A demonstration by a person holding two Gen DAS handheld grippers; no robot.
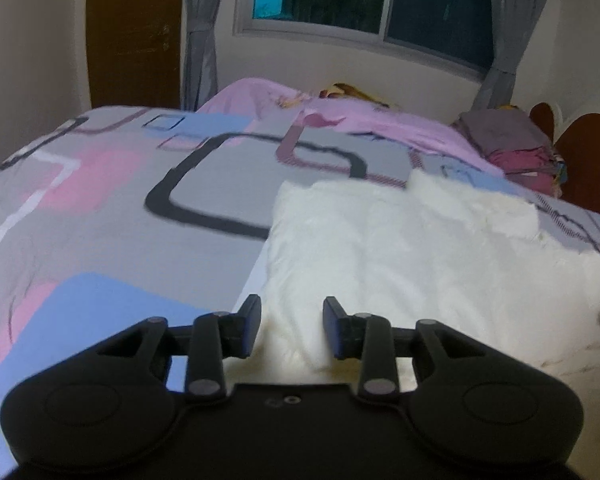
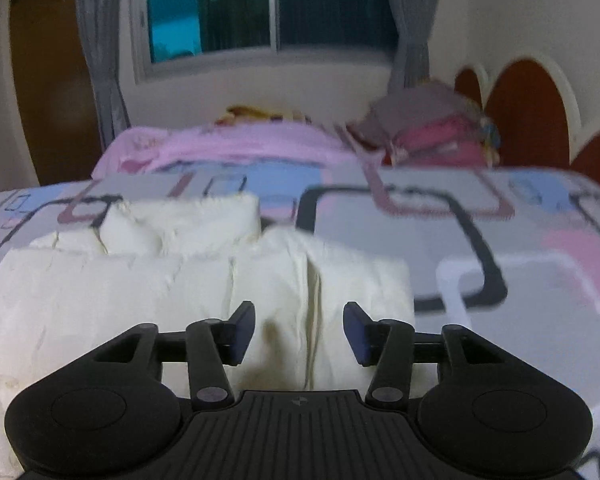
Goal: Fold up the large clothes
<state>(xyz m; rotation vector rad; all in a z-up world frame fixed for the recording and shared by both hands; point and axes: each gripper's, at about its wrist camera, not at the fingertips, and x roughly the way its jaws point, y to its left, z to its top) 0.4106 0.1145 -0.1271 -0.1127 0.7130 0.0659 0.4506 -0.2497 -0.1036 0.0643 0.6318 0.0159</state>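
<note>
the white garment, partly folded, lies on the patterned bedspread, filling the left wrist view from 6 to 3 o'clock. it looks soft, thick and light, perhaps fleece, though blur hides the weave. best taken at a corner or folded edge. left gripper and right gripper both hang over it, jaws apart, holding nothing.

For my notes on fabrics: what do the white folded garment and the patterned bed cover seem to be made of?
White garment: seemingly a fluffy, fleece-like or terry cloth, matte, with fuzzy, ragged edges and thick soft folds. Bed cover: probably smooth woven cotton or a blend, matte and printed, lying flat with fine creases. Blur leaves the weave unclear.
</note>
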